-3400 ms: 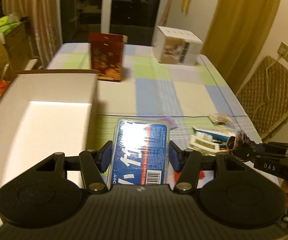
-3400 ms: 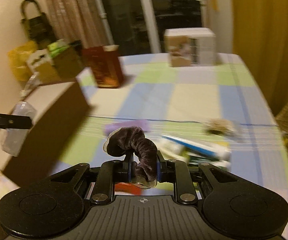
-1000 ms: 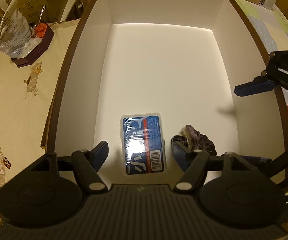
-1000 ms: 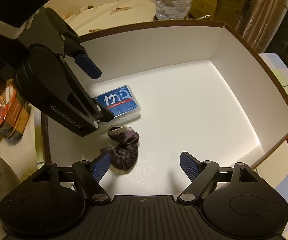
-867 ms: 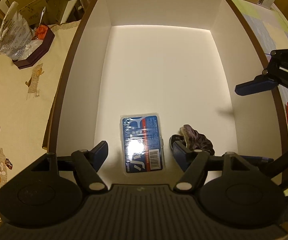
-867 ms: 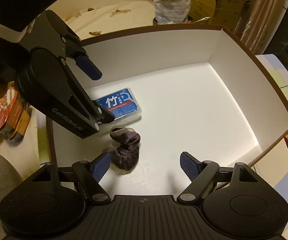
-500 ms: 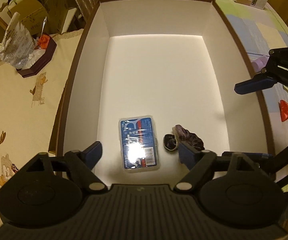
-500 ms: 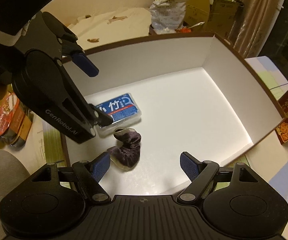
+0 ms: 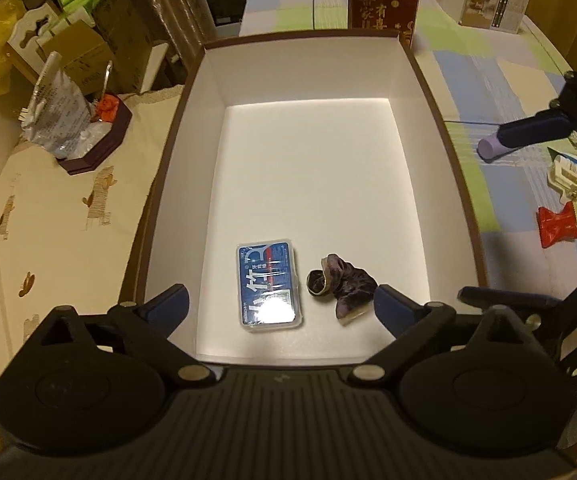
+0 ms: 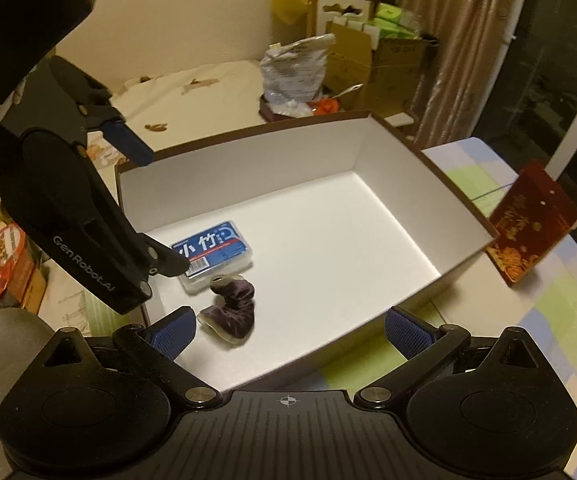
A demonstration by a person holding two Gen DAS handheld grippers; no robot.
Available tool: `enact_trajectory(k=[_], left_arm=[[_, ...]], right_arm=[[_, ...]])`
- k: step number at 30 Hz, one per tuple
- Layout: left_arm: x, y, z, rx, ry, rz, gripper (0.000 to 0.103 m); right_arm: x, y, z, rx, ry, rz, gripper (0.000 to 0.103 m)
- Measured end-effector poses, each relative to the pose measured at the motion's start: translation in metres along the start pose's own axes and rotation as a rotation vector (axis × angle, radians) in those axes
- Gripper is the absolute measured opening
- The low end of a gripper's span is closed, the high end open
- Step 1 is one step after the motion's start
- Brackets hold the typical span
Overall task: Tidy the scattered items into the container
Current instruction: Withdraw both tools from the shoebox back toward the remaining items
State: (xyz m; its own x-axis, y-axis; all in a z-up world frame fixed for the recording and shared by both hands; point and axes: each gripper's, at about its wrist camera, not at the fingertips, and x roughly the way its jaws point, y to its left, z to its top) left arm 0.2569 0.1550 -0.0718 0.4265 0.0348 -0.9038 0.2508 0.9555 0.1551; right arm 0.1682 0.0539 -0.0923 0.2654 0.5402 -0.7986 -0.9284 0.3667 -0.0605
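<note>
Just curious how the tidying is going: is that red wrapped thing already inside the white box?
No, the red wrapped item lies on the checked tablecloth outside the white box.

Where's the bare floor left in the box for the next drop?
Most of the white box floor is bare: the whole stretch from the far wall down to the blue floss case and the purple scrunchie. Crowded only at the near end, where those two lie close side by side under both open grippers.
</note>
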Motion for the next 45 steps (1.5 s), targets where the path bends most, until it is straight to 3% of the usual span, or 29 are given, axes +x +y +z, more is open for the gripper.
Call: enact_trajectory(k=[9, 18, 31, 45], left_arm=[[-0.034, -0.016, -0.003, -0.001, -0.049, 0.019, 0.098], [-0.064, -0.042, -0.009, 0.004, -0.098, -0.015, 0.098], [-0.095, -0.091, -0.027, -0.003, -0.134, -0.040, 0.098], [-0.120, -0.135, -0.060, -0.041, -0.160, -0.034, 0.098]], right_arm=[[-0.036, 0.001, -0.011, 0.052, -0.031, -0.034, 0.103], [-0.077, 0.001, -0.030, 0.104, -0.076, -0.042, 0.103], [-0.139, -0.001, -0.076, 0.221, -0.137, -0.070, 0.103], [-0.177, -0.003, -0.130, 0.318, -0.141, -0.103, 0.103]])
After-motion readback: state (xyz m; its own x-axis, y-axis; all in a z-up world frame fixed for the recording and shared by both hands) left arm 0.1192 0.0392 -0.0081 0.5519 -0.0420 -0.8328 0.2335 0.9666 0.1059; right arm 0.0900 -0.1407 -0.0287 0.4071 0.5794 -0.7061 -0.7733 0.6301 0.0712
